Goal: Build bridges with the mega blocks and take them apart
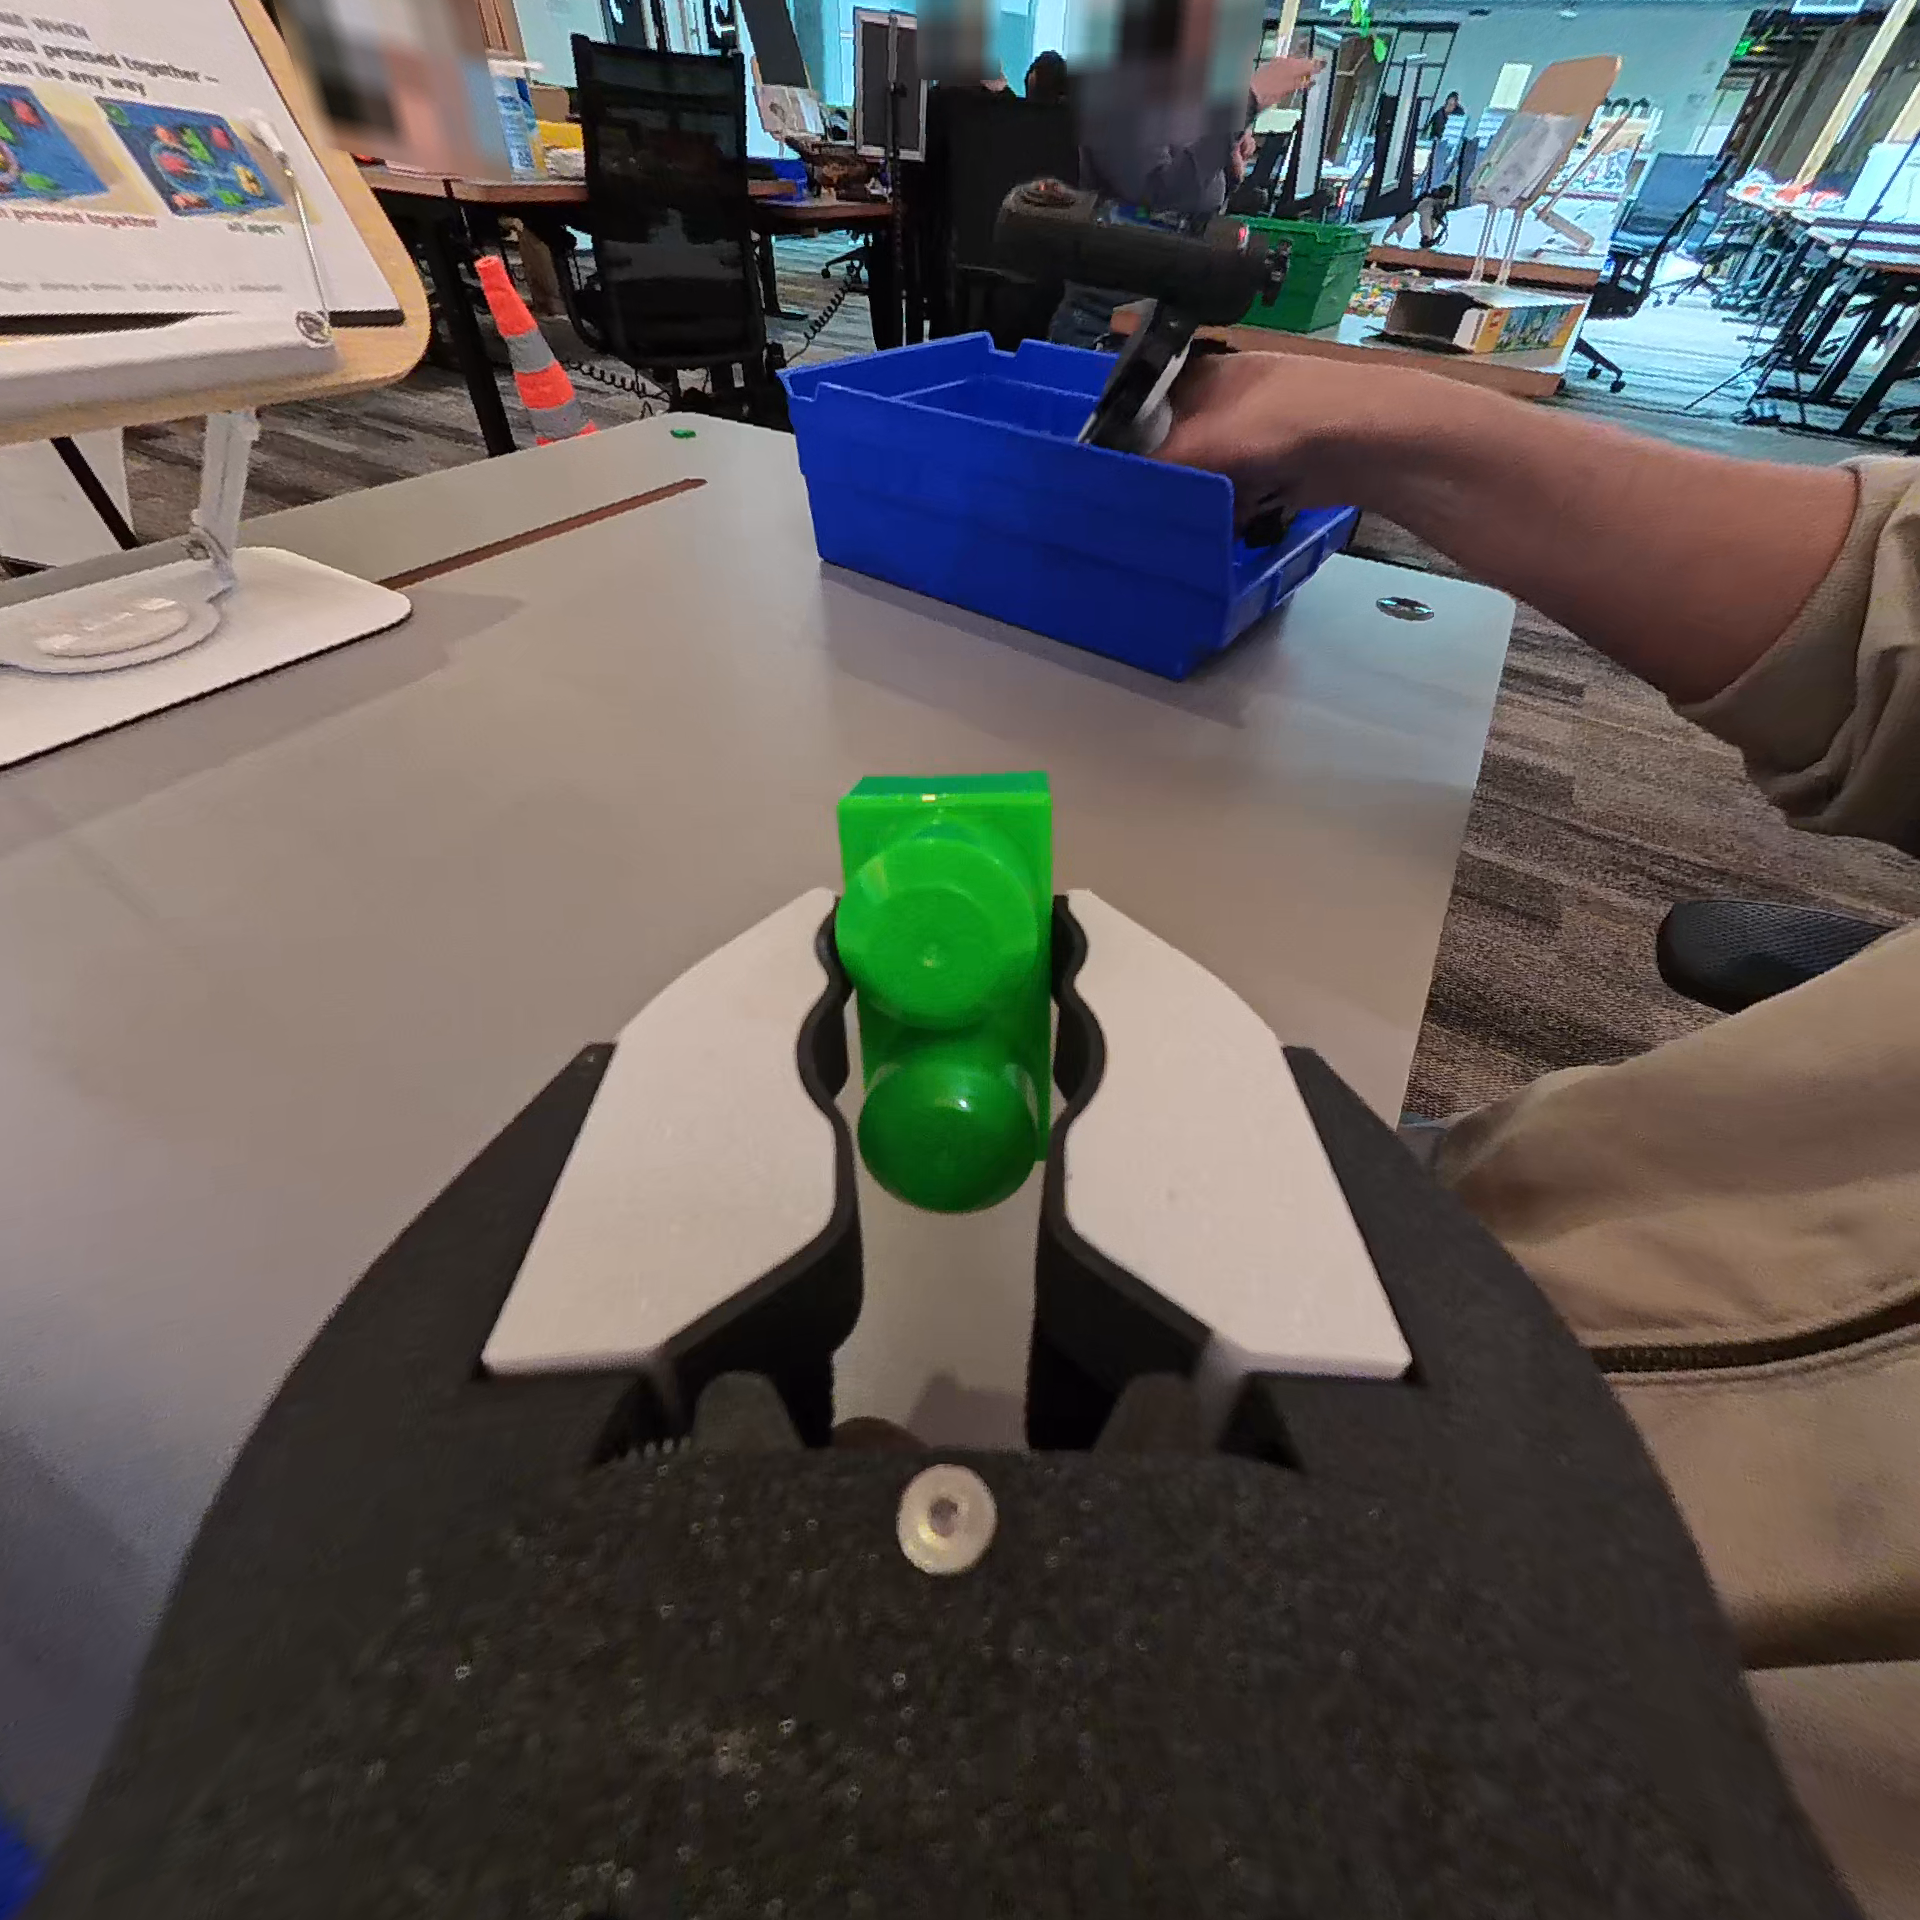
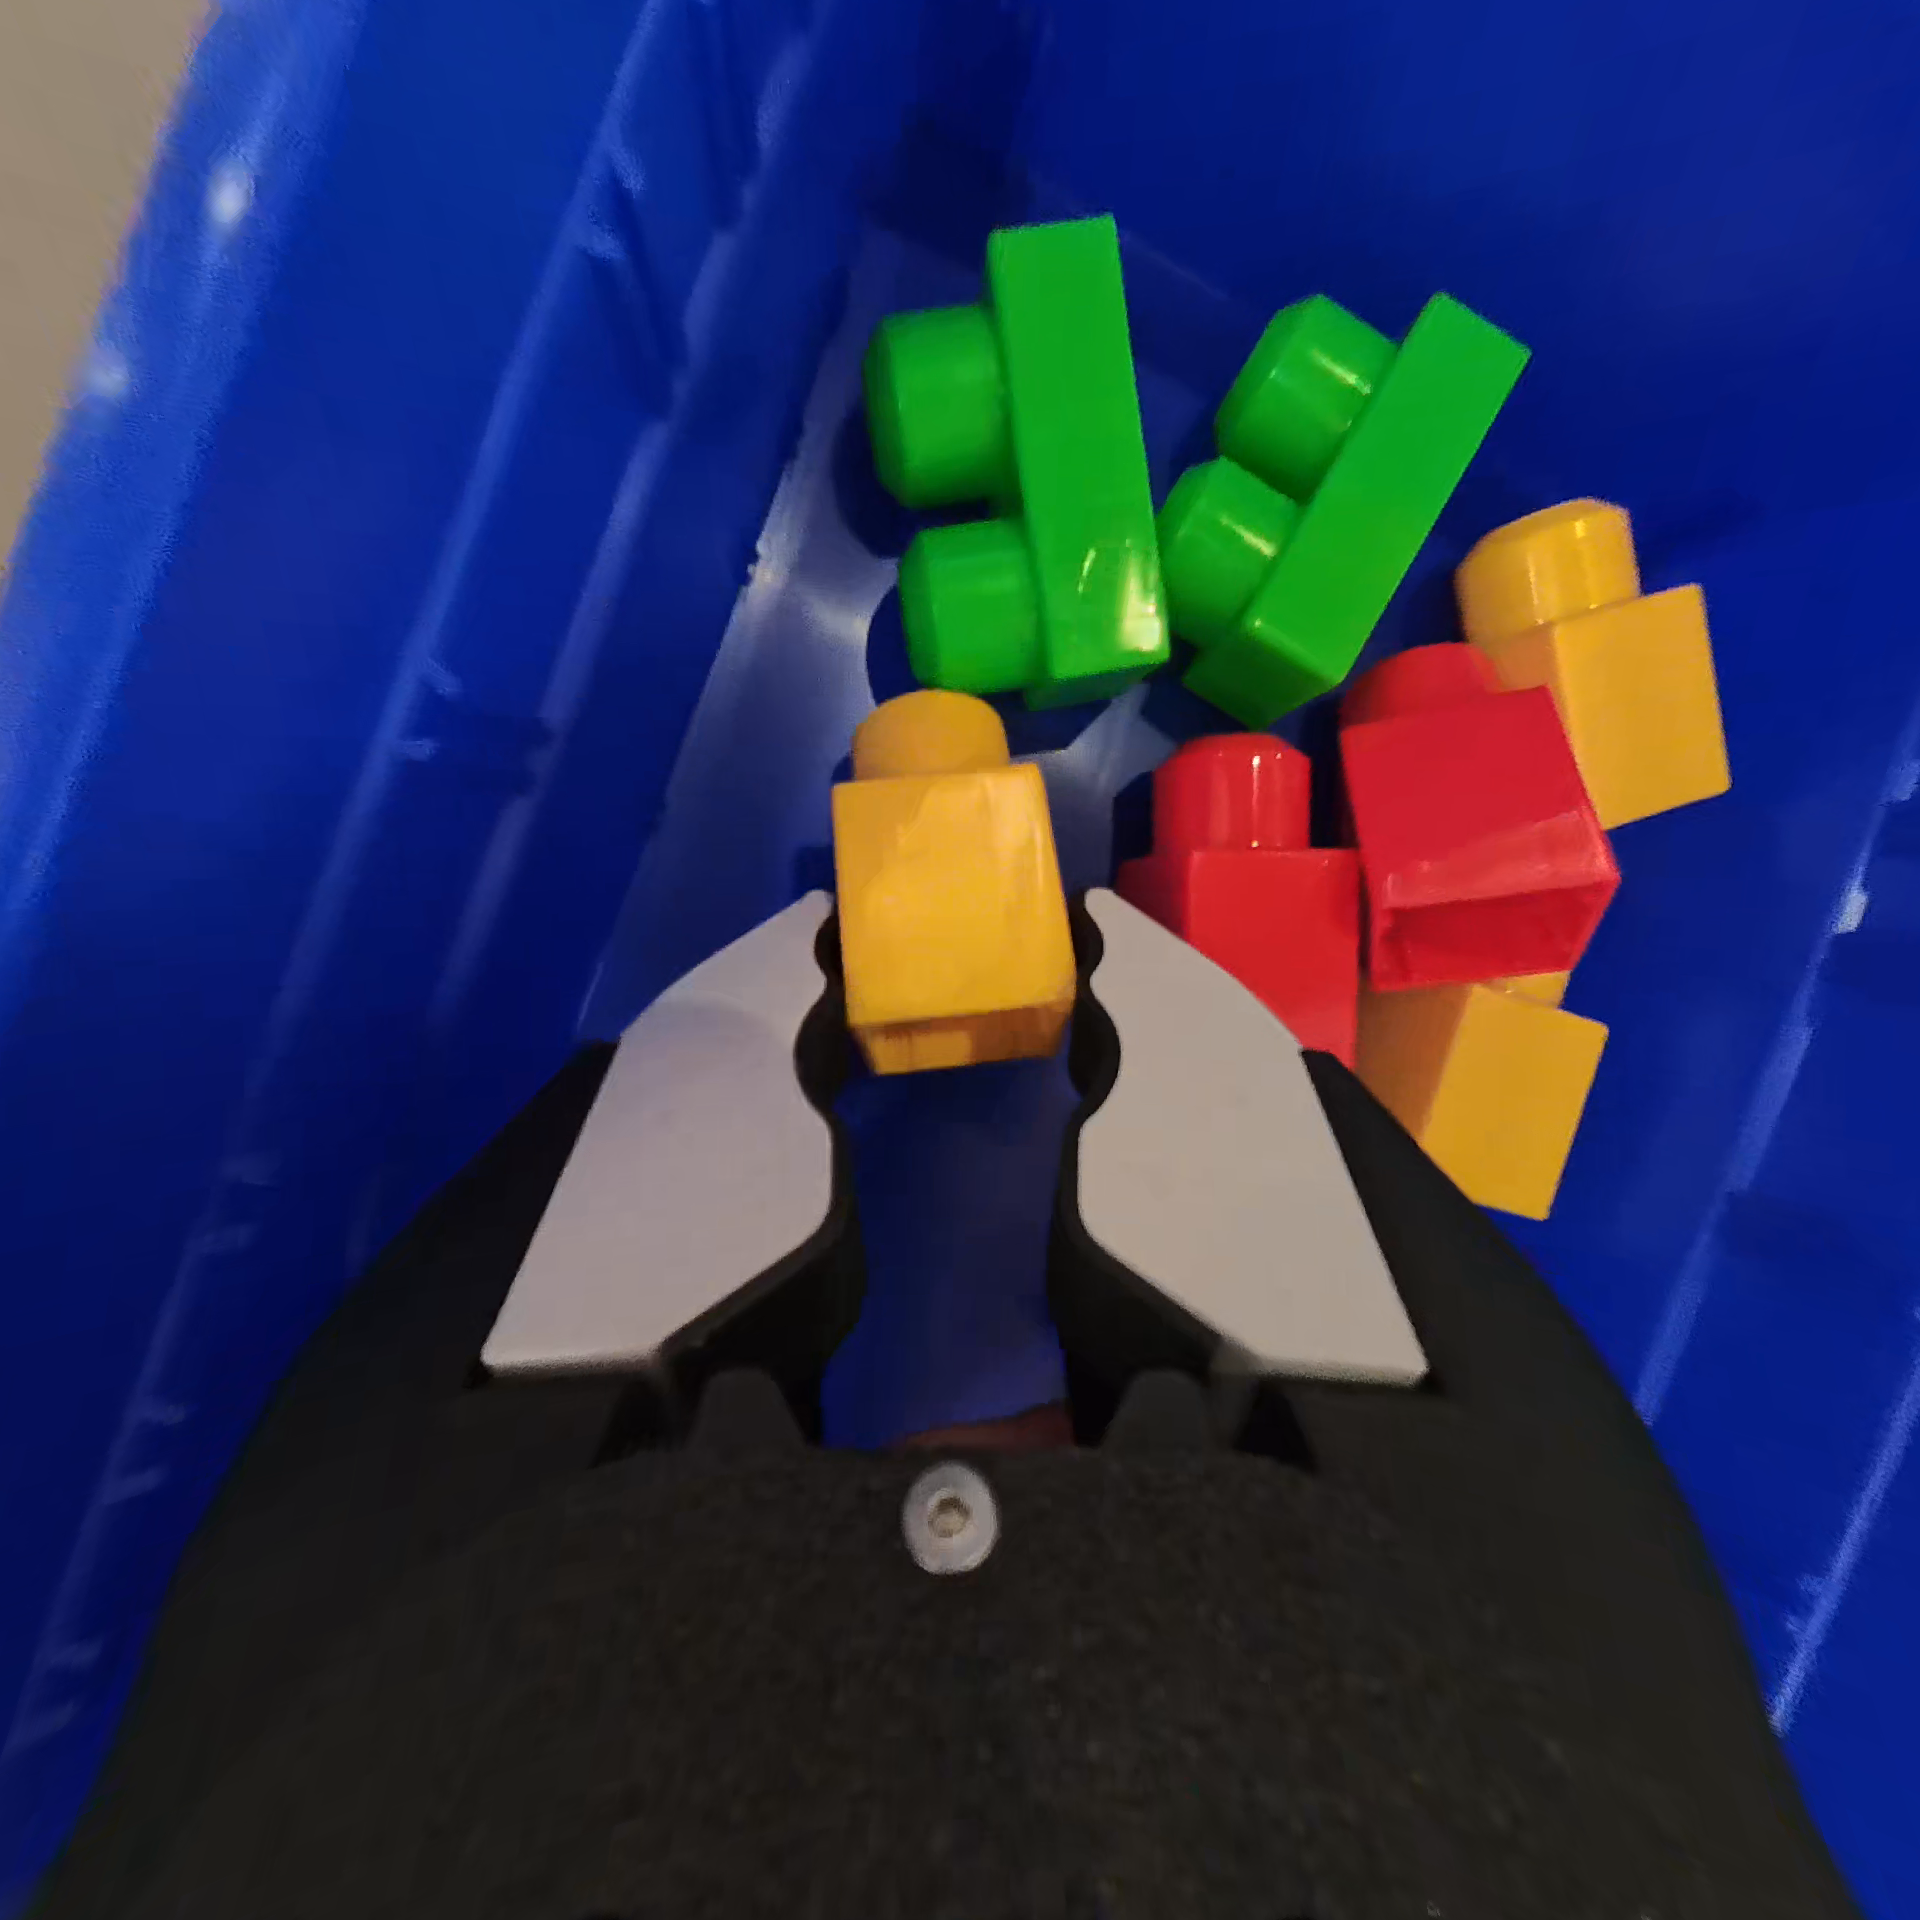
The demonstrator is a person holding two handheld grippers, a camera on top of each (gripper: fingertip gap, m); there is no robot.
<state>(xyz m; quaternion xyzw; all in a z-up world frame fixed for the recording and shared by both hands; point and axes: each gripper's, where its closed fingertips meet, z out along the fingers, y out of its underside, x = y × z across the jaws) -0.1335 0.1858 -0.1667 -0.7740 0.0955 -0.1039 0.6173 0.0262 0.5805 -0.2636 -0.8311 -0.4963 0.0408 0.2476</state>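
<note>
My left gripper [image 1: 948, 940] is shut on a green two-stud block [image 1: 940, 977], held above the grey table [image 1: 520, 831] with its studs pointing back at the camera. My right gripper [image 2: 956, 935] is inside the blue bin [image 2: 416, 623] and is shut on a yellow one-stud block [image 2: 951, 894]. In the bin lie two green two-stud blocks [image 2: 1049, 468] [image 2: 1340, 499], two red blocks [image 2: 1247, 883] [image 2: 1475, 831] and two more yellow blocks [image 2: 1621, 665] [image 2: 1486, 1101]. In the left wrist view the right gripper [image 1: 1132, 395] reaches down into the bin [image 1: 997, 520], its fingertips hidden by the bin wall.
A tilted stand holding an instruction sheet [image 1: 156, 208] stands at the table's far left on a white base [image 1: 208, 623]. The blue bin sits at the far right of the table. The person's arm [image 1: 1507, 520] crosses above the table's right edge. An orange cone [image 1: 530, 353] stands on the floor behind. One gripper's finger ends stand about 45 cm off the other's.
</note>
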